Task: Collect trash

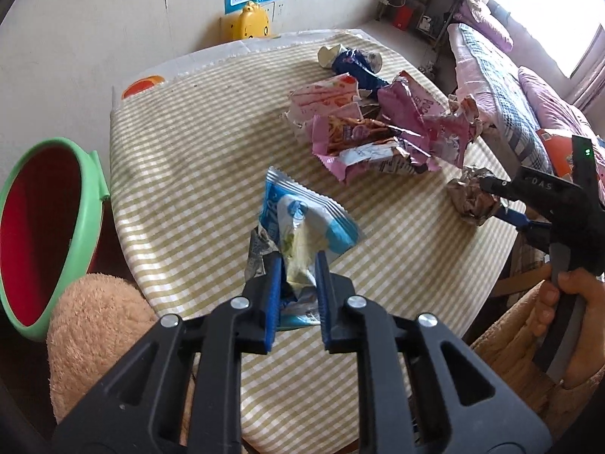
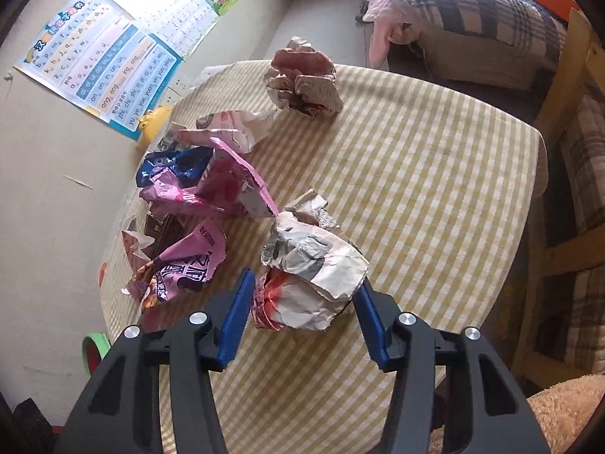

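My left gripper (image 1: 298,265) pinches a crinkled blue-and-white snack wrapper (image 1: 302,219) above the checked table (image 1: 189,151); my right gripper (image 2: 302,291) straddles, jaws open, a crumpled grey-white paper ball (image 2: 314,268). Pink wrappers (image 1: 378,132) remain; green-rimmed red bin (image 1: 41,234) waits left.

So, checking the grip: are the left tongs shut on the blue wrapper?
Shut: left tongs pinch the blue wrapper, lifted above the table.

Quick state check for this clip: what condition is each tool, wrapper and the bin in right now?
Left tool: shut on the blue wrapper.
Blue wrapper: crumpled, pinched at its lower end, held above the table.
Right tool: open, fingers either side of the crumpled paper ball.
Crumpled paper ball: resting on the table, not clamped.
Pink wrappers: torn open, piled on the table.
Green bin: open, beside the table.
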